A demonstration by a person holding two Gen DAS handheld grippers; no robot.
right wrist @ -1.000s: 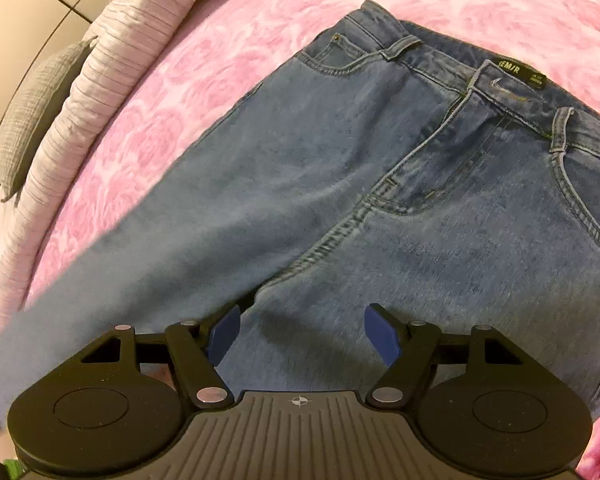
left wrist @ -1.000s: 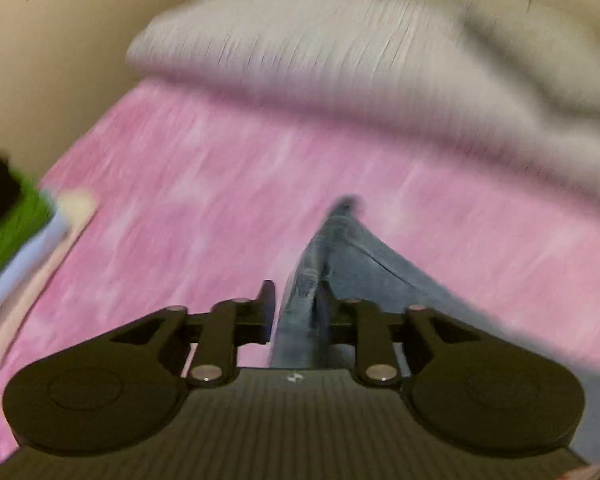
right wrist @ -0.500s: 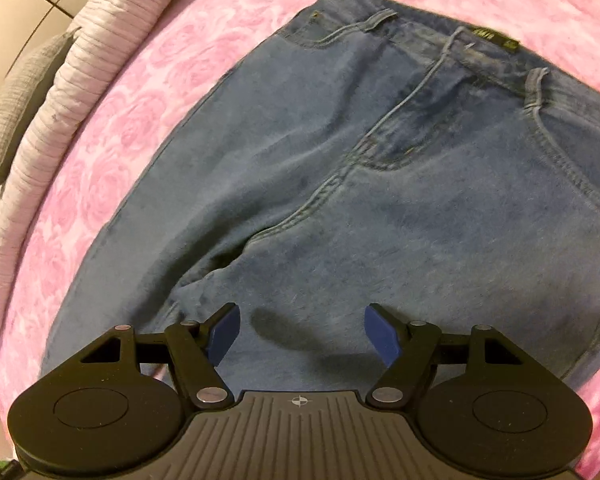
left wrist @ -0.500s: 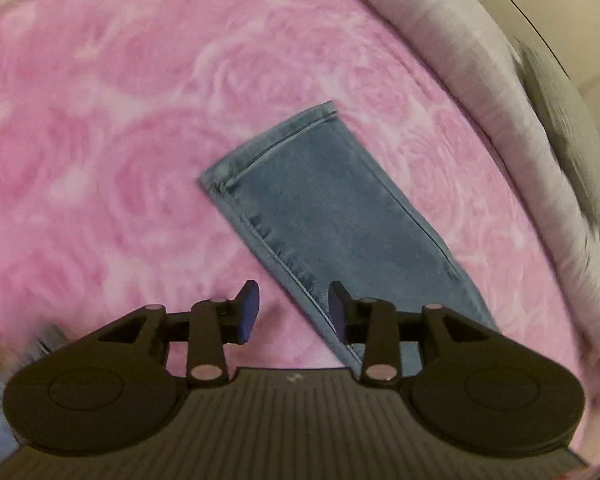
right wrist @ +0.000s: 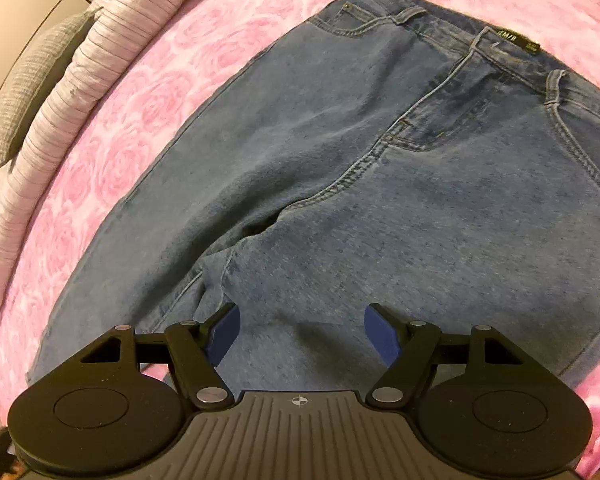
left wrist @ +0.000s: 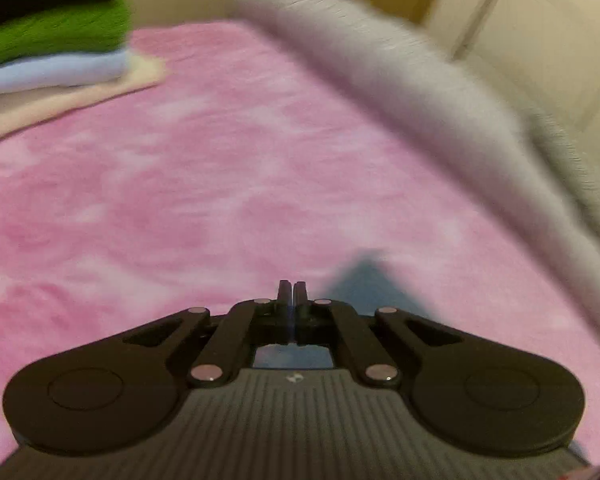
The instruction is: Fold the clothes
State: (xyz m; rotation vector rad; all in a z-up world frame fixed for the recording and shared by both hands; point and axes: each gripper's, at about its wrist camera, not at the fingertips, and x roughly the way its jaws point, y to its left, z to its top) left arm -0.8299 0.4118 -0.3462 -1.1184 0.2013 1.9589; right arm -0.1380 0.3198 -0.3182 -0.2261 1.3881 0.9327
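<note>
Blue jeans (right wrist: pixel 380 184) lie spread front-up on the pink rose-patterned bed cover (right wrist: pixel 148 92), waistband at the far right. My right gripper (right wrist: pixel 302 330) is open and hovers over the thigh area near the crotch. In the blurred left wrist view, my left gripper (left wrist: pixel 291 294) has its fingers pressed together. A bit of blue denim (left wrist: pixel 364 280) shows just right of and beneath the fingers; whether the fingers pinch it I cannot tell for sure.
A stack of folded clothes (left wrist: pixel 56 40), black, green, light blue and cream, sits at the far left of the bed. A grey-white striped duvet (left wrist: pixel 400 76) and a grey pillow (right wrist: pixel 36 80) lie along the bed's far side by the wall.
My left gripper was open over the jeans' leg hem half a second ago; now it is shut and has swung up and level. My right gripper stayed open over the jeans, barely shifting.
</note>
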